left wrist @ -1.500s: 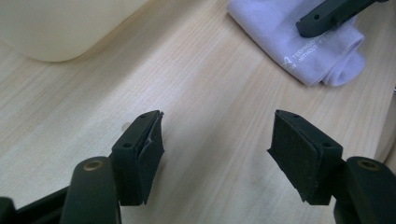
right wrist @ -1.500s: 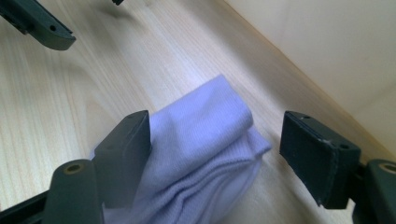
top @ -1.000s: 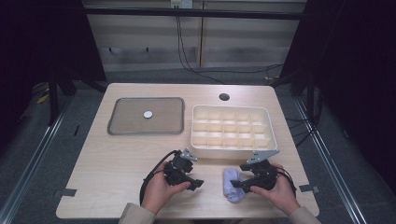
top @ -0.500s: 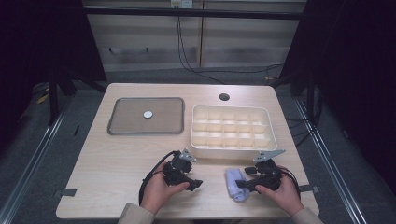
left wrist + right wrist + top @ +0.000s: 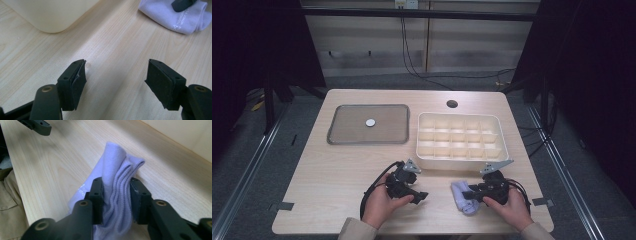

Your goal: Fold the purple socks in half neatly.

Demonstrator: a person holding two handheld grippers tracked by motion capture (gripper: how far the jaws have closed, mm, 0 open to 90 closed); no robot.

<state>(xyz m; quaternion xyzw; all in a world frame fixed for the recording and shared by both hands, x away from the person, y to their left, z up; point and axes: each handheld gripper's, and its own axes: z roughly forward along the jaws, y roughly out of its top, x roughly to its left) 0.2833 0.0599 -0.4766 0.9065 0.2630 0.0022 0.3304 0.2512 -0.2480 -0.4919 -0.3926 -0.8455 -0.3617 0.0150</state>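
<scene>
**Right gripper clamps a folded lilac sock; left gripper waits open**

The right gripper [image 5: 116, 200] has just been closing, and its jaws now pinch the sock [image 5: 117, 182] between them. In the right gripper view the ribbed folds bunch up between the two black pads [image 5: 98, 197], and the cloth rises in a crease just ahead of the tips. The rest of the sock lies on the table [image 5: 50, 170] under and to the left of the jaws, with small white print on it.

In the high view the right gripper [image 5: 472, 194] points towards the left gripper, and the sock [image 5: 460, 192] sits at its tips, on the near part of the table [image 5: 337, 175], just in front of the box [image 5: 459, 142].

The left gripper [image 5: 116, 82] is open, with bare wood between its pads [image 5: 163, 85] and nothing held. Ahead of it and to its right lies the sock [image 5: 175, 17], with a tip of the right gripper on top of it. Ahead to its left is a rounded corner of the box [image 5: 50, 15]. In the high view the left gripper [image 5: 419, 196] is near the sock but apart from it.

Far beyond the left gripper lies a tray [image 5: 342, 135] with a small white disc [image 5: 370, 122] on it.
</scene>
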